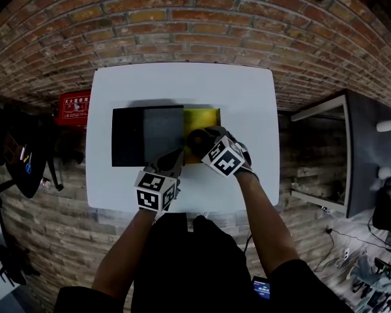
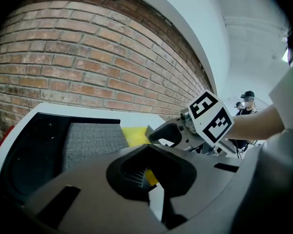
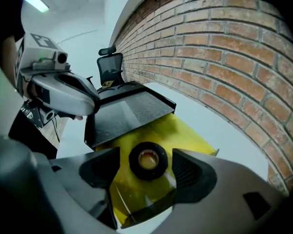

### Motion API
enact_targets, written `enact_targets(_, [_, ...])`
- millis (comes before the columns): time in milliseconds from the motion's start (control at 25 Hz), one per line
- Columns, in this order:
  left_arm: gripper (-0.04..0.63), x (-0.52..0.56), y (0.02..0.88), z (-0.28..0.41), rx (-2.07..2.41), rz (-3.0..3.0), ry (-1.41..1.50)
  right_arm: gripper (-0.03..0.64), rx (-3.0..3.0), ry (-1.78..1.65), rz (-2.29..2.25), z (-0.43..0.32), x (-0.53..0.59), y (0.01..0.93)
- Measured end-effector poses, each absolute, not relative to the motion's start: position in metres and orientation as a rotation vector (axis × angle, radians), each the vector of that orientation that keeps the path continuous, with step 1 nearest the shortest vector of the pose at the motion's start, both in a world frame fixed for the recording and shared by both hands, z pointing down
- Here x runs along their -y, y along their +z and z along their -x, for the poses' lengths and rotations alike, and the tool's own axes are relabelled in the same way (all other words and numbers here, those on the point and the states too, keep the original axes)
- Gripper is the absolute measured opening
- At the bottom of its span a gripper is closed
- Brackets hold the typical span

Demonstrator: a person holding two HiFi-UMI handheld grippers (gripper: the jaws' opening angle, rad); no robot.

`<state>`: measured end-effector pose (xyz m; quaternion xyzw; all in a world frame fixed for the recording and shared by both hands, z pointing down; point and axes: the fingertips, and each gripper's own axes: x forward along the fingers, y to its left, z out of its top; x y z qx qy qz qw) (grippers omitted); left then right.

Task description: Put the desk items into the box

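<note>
Head view: both forearms are stretched forward over the white surface (image 1: 247, 109). The left gripper (image 1: 173, 158) is held at the black box's (image 1: 127, 135) near edge, and the right gripper (image 1: 199, 139) is lowered over the yellow box (image 1: 205, 117). Left gripper view: the fingers are seen closed and empty. Right gripper view: the fingers are spread either side of the tape roll (image 3: 148, 175), which is lying in the yellow box.

We take this for a lab or studio workroom rather than a home: a plain white rectangular bench (image 1: 182, 83) stands against an exposed red-brick wall (image 1: 195, 18), a black swivel office chair (image 3: 110, 65) sits by that same wall, a long tube lamp (image 3: 36, 1) glows on the white ceiling, loose cables (image 1: 352, 243) trail over the floor, and another person (image 2: 245, 104) stands in the background
</note>
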<state>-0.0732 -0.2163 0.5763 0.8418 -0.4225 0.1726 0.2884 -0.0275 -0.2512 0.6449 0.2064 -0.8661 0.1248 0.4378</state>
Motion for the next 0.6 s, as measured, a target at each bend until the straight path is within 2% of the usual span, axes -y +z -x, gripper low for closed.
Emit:
enact_targets(80, [0.011, 0.215, 0.571, 0.072, 1.136, -2.249, 0.447, 0.338, 2.197, 0.316, -0.551, 0.026, 0.248, 0.634])
enact_targets(120, [0.011, 0.214, 0.568, 0.07, 1.141, -2.251, 0.44, 0.269, 2.22, 0.313, -0.586, 0.024, 0.248, 0.628])
enact_targets(160, [0.012, 0.213, 0.565, 0.069, 1.144, -2.254, 0.434, 0.168, 2.243, 0.313, -0.628, 0.022, 0.248, 0.621])
enact_targets(200, [0.012, 0.212, 0.562, 0.067, 1.147, -2.259, 0.43, 0.144, 2.268, 0.325, -0.668, 0.02, 0.248, 0.615])
enact_targets(440, [0.012, 0.203, 0.545, 0.056, 1.166, -2.291, 0.406, 0.042, 2.385, 0.413, -0.855, 0.006, 0.24, 0.58])
enact_targets(600, [0.012, 0.194, 0.533, 0.05, 1.178, -2.297, 0.378, 0.023, 2.425, 0.486, -0.944, -0.005, 0.228, 0.562])
